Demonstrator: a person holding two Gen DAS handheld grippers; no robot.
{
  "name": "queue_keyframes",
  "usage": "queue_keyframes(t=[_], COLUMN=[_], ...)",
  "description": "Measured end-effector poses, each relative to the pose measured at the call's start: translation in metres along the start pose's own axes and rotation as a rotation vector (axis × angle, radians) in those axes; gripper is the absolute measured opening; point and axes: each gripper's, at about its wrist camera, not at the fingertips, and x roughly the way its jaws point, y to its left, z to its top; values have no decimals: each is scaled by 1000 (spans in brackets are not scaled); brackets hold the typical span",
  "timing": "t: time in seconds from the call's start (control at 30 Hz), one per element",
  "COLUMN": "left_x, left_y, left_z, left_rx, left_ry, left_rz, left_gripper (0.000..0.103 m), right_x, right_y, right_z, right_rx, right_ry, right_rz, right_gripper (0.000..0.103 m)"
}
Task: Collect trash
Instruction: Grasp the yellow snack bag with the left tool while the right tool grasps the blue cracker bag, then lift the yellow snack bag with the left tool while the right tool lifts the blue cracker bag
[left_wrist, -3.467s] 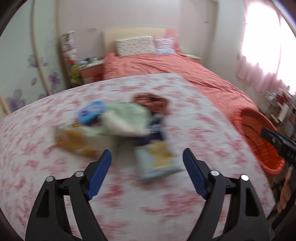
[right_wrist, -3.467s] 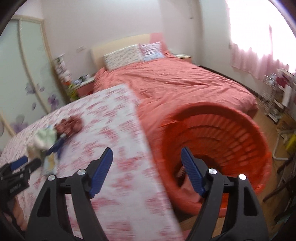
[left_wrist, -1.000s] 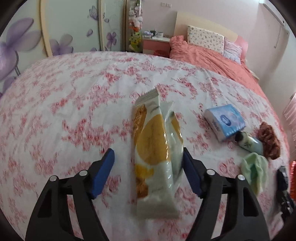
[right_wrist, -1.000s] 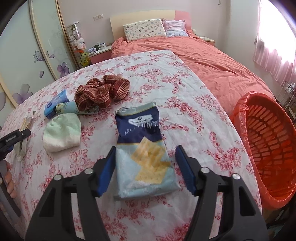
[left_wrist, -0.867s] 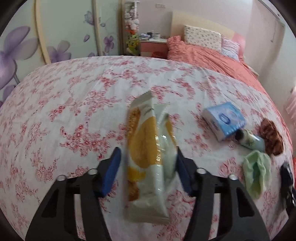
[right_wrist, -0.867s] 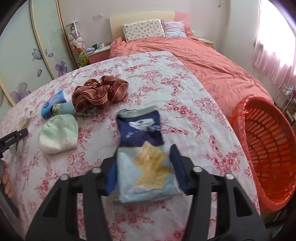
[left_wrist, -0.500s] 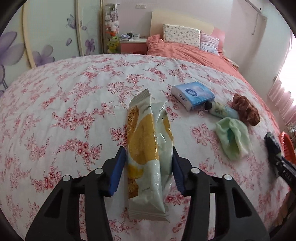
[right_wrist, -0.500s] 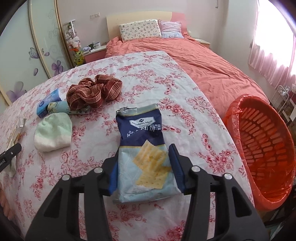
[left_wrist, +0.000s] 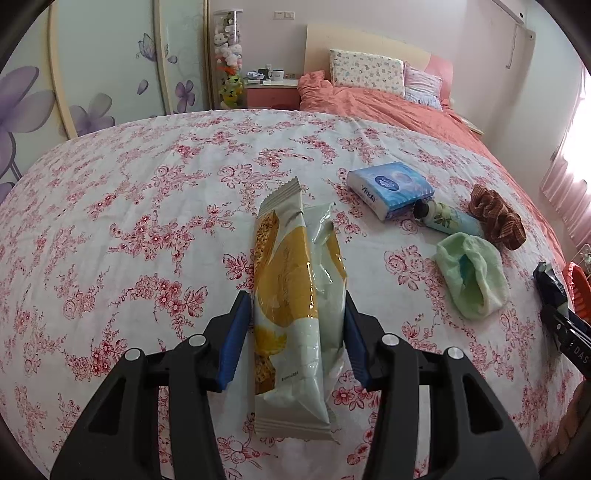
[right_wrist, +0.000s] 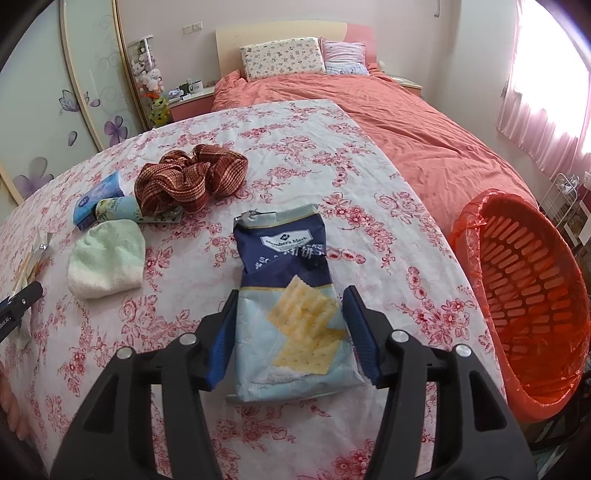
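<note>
My left gripper is shut on a yellow-and-white snack wrapper that lies lengthwise between the blue pads on the floral bedspread. My right gripper is shut on a blue cracker bag with crackers printed on it. An orange trash basket with a red liner stands off the bed's right edge.
A blue tissue pack, a small floral bottle, a brown plaid scrunchie and a green folded cloth lie on the bedspread. A second bed with a coral cover lies behind, a nightstand by the wardrobe.
Both grippers have closed in from wide open until their pads press the wrapper and the cracker bag. The left view has swung slightly, showing more of the items to the right.
</note>
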Motion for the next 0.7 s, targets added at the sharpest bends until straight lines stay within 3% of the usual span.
queue_keyframes(t=[0.7], left_x=[-3], left_y=[6], left_z=[-3], left_rx=[-43], left_ry=[-8], left_rz=[-21], left_gripper=[49], right_x=[1], right_y=[-1], right_z=[-2], right_rx=[4], right_ry=[1], right_rz=[11], right_gripper=[61])
